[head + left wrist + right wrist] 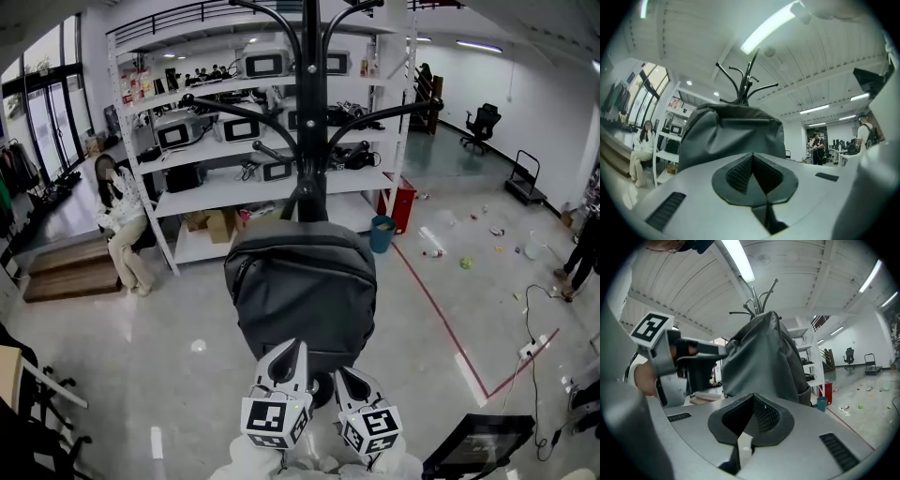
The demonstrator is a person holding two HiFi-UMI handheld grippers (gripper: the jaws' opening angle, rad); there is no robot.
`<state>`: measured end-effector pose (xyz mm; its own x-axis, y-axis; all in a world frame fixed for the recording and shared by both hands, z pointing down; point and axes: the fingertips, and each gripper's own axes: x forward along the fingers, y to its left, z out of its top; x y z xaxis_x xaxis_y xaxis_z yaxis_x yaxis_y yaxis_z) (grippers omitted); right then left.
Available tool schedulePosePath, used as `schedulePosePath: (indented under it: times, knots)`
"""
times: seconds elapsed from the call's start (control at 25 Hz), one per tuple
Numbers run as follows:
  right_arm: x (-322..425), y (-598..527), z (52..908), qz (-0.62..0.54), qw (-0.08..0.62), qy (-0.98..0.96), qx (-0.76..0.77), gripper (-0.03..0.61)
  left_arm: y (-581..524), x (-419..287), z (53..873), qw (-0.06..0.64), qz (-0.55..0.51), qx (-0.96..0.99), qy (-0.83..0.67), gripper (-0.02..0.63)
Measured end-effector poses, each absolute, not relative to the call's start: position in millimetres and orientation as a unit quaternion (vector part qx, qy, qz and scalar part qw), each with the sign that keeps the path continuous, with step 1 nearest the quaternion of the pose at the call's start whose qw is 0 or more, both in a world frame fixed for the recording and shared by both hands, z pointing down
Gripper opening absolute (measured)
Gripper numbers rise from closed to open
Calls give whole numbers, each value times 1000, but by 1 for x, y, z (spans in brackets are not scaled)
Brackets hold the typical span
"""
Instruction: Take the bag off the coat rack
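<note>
Left gripper [284,362]: jaws together, nothing clamped, both ribbed pads [740,171] meeting at the tips. Right gripper [357,380]: jaws likewise together at the tips, empty. Position of both: side by side at the lower edge of the head view, marker cubes [277,422] toward the camera, tips directed at the underside of the bag [300,281]; contact with the fabric not determinable. Bag: dark grey backpack, hanging on the coat rack [309,112], back against the black pole, top just below the curved hooks. In the left gripper view, same bag [731,136] directly ahead of the jaws, hooks of the coat rack [747,84] above it. In the right gripper view, bag [764,357] again ahead of the jaws, left gripper [723,352] just beside its left flank. Background in the head view: white shelf unit [234,192] behind the rack, seated person [122,220] to its left, blue bin [382,234] and red line [441,314] on the floor to the right
</note>
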<state>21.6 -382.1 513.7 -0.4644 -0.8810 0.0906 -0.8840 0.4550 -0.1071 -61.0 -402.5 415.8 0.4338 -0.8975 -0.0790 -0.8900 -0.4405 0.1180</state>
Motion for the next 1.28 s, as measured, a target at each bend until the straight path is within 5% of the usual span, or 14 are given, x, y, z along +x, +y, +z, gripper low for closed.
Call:
schedulePosePath:
  times: [0.36,0.52,0.68,1.28]
  knots:
    - [19,-385,506,63,4,-859,509,11,-435,-75,328,-32,-70,841,-536,-1]
    - [14,-384,507,63,5,-863,501,11,-445,-69,313,-21,-50,850,-523,127]
    - [9,-382,511,69,6,-866,496,11,-458,-69,288,-41,-31,846,-531,173]
    - [7,-385,517,74,15,-869,490,11,-539,-87,228,-101,71,805,-581,191]
